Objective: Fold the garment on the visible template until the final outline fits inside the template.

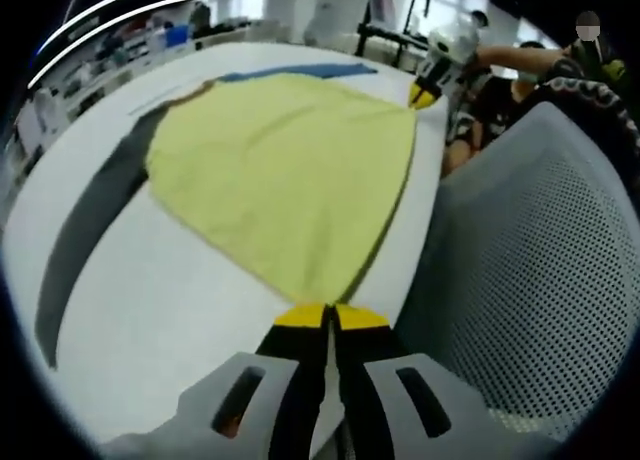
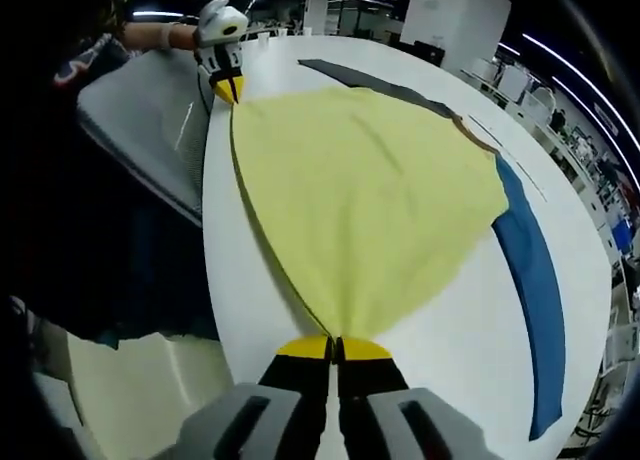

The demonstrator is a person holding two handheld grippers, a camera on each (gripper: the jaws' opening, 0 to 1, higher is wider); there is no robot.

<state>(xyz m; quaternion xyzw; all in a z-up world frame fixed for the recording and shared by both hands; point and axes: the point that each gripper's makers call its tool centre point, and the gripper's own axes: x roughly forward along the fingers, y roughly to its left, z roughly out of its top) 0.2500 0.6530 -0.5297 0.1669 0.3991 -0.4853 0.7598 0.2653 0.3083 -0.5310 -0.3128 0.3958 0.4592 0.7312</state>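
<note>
A yellow garment lies spread on the white table, its near edge running along the table's edge. My left gripper is shut on one corner of that edge. In the left gripper view my right gripper pinches the far corner of the same edge. In the right gripper view the garment fans out from my right gripper, which is shut on its corner, and the left gripper holds the far corner. A dark grey strip and a blue strip lie flat beside the garment.
A grey mesh chair stands close against the table's near edge, also seen as the chair in the right gripper view. A person's arm reaches in behind the right gripper. Shelves and equipment stand beyond the table.
</note>
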